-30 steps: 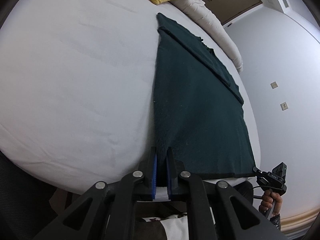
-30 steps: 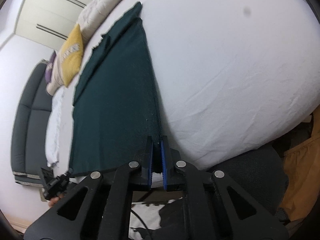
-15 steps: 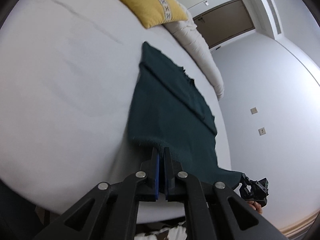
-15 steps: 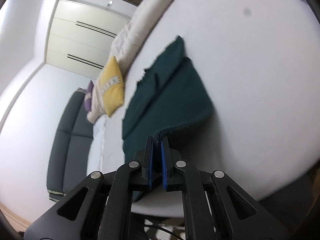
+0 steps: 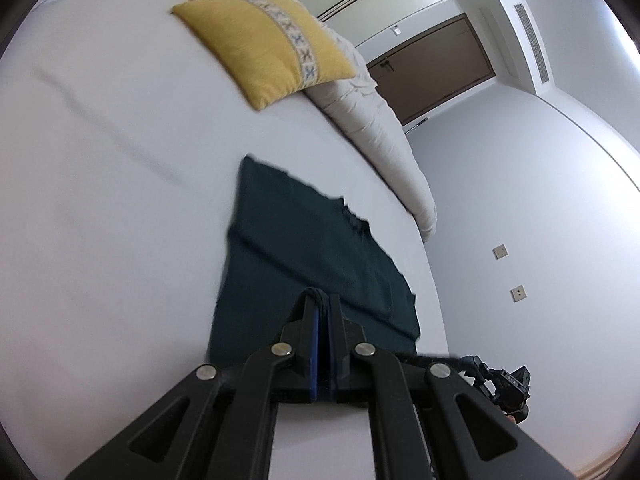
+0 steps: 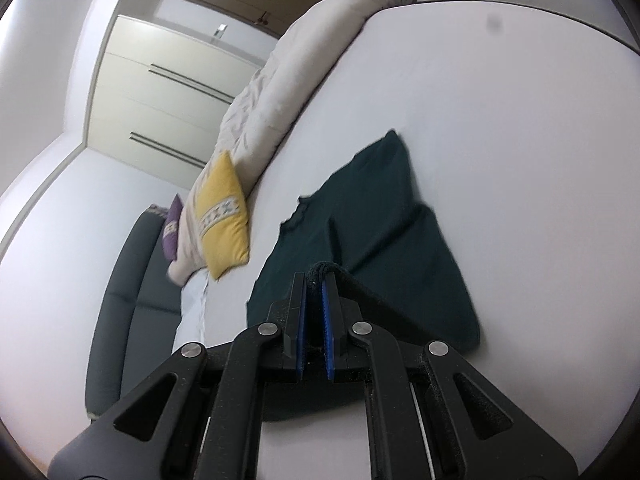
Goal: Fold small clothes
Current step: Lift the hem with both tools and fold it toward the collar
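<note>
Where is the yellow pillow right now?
The yellow pillow lies on the white bed, leaning against the rolled beige duvet, beyond the dark green garment.

A yellow cushion point(image 5: 266, 40) leans on a rolled duvet point(image 5: 372, 120).

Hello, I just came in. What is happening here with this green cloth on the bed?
A person is folding a dark green garment on a white bed, with a gripper in each hand. The left gripper and the right gripper are each shut on a bunched bit of the garment's near hem, lifted over the rest of the cloth. The far part lies flat on the bed. A yellow pillow and a rolled duvet lie beyond it. The fold is not yet laid down.
</note>
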